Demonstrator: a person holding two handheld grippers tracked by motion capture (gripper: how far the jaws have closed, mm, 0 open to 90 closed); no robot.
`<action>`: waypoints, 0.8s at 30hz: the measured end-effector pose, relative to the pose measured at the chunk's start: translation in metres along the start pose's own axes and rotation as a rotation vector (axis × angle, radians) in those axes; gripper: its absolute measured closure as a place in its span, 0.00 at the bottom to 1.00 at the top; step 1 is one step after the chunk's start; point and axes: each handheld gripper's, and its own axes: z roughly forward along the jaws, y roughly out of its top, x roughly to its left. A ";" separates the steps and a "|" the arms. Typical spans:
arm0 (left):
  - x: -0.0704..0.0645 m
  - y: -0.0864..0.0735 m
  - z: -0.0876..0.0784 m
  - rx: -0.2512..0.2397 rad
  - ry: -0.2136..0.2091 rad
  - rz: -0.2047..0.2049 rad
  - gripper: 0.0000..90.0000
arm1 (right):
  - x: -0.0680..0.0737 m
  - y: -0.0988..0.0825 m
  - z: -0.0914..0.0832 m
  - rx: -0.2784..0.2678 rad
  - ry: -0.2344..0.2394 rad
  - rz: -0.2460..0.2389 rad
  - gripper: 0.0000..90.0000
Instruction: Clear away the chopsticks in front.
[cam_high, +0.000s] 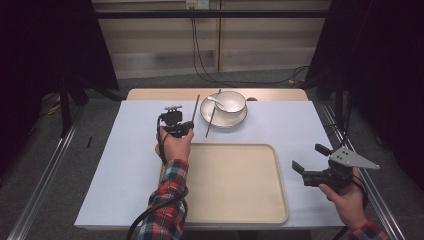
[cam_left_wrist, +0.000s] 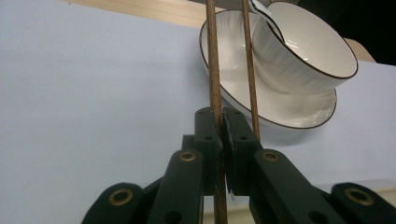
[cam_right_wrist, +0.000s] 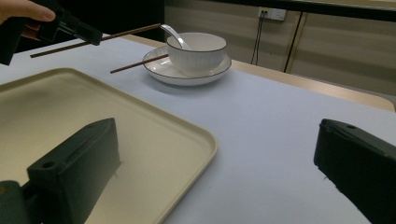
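My left gripper (cam_high: 176, 126) (cam_left_wrist: 222, 116) is shut on a brown chopstick (cam_high: 195, 106) (cam_left_wrist: 215, 65), held just above the table beyond the tray's far left corner. A second chopstick (cam_high: 212, 119) (cam_left_wrist: 250, 70) (cam_right_wrist: 138, 63) rests with its far end on a white plate (cam_high: 220, 121) (cam_left_wrist: 285, 114) (cam_right_wrist: 187, 73). On that plate stands a white bowl (cam_high: 231, 102) (cam_left_wrist: 303, 51) (cam_right_wrist: 196, 51) with a white spoon (cam_high: 215, 102) (cam_right_wrist: 173, 33) in it. My right gripper (cam_high: 312, 162) (cam_right_wrist: 215, 135) stands open over the table, right of the tray, with nothing between its jaws.
A large beige tray (cam_high: 235, 185) (cam_right_wrist: 70, 102) lies at the near middle of the white table (cam_high: 285, 125). The table's wooden far edge (cam_high: 150, 94) runs behind the plate. Cables hang at the back wall. Metal rails run along both sides of the table.
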 end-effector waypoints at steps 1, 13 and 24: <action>0.000 -0.003 -0.004 -0.005 -0.008 -0.009 0.95 | 0.001 0.000 0.000 0.001 0.004 0.001 0.00; -0.001 -0.028 -0.033 -0.045 -0.022 -0.017 0.95 | 0.003 0.000 -0.002 -0.005 0.044 -0.021 0.00; 0.009 -0.056 -0.054 -0.050 0.025 -0.016 0.95 | 0.006 0.000 -0.001 0.002 0.049 -0.026 0.00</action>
